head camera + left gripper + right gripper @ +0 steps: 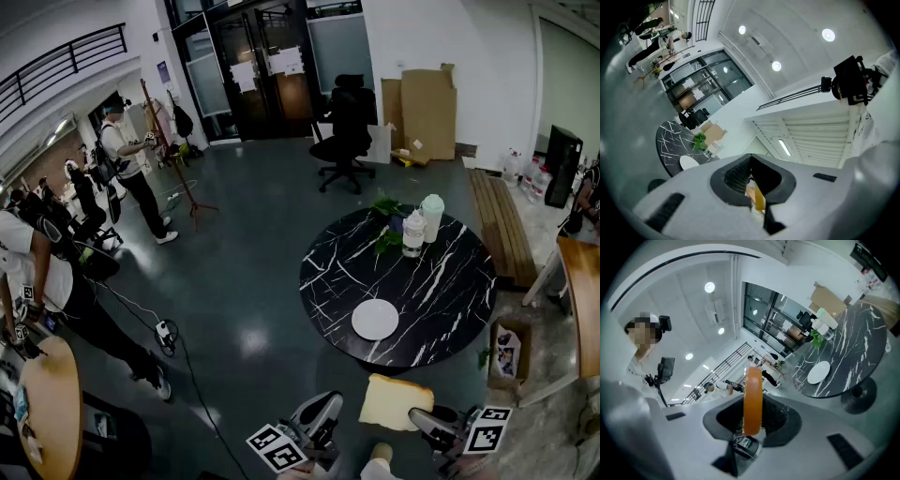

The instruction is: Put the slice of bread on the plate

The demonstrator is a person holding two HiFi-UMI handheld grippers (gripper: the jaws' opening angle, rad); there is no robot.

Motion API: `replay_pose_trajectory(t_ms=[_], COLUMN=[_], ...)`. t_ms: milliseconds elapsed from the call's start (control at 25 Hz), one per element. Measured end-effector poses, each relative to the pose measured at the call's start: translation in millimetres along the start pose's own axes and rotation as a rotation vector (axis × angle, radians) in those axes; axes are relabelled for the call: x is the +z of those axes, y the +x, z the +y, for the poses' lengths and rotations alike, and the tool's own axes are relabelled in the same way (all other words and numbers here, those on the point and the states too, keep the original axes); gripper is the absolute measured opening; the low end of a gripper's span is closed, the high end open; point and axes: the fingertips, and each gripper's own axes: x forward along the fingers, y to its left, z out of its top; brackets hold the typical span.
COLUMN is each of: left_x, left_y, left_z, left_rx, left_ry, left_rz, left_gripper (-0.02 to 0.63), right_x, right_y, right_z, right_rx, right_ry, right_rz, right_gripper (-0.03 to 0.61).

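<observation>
A slice of bread hangs in the air just in front of the near edge of the round black marble table. My right gripper is shut on its right side. In the right gripper view the bread stands edge-on between the pads, its orange crust facing me. The empty white plate lies near the table's front edge and also shows as the plate and the plate. My left gripper hovers left of the bread, apart from it. Its tips meet, with a yellowish sliver showing low in the gap.
Two bottles and a small plant stand at the table's far side. A black office chair is behind it, a wooden bench to the right and an open box on the floor. People stand at the left.
</observation>
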Motion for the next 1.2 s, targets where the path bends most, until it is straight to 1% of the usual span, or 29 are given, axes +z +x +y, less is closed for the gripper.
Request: replay_pose_trajectory(t_ms=[320,640,800,1000,1200], left_x=[0.5,5.9,6.0,2.0,2.4], left_y=[57.7,81.4,85.3,98.6,126.8], left_z=[20.1,36.5,46.5,67.0,97.4], left_rx=[0.001,0.040,0.068,0.085,0.079], left_ry=[0.007,0.022,0.019,0.016,-0.018], left_rz=[0.008,-0.007,-0.001,0.014,0.025], left_gripper=[0.009,0.008,0.008,0.008,0.008], right_x=[36.8,56.9,58.6,64.3,78.8], right_y=[6.6,14.5,22.8,32.4,45.6], right_z=[-42.5,-71.2,-79.3,-102.1,-124.1], right_rx=[0.009,0.030,0.056,0.041,0.014], right_ry=[0.010,0.025,0.048,0.077,0.096], right_rz=[0.007,0.036,0.048,0.061,0.068], right_gripper=[0.092,0.092,0.092,0.092,0.092])
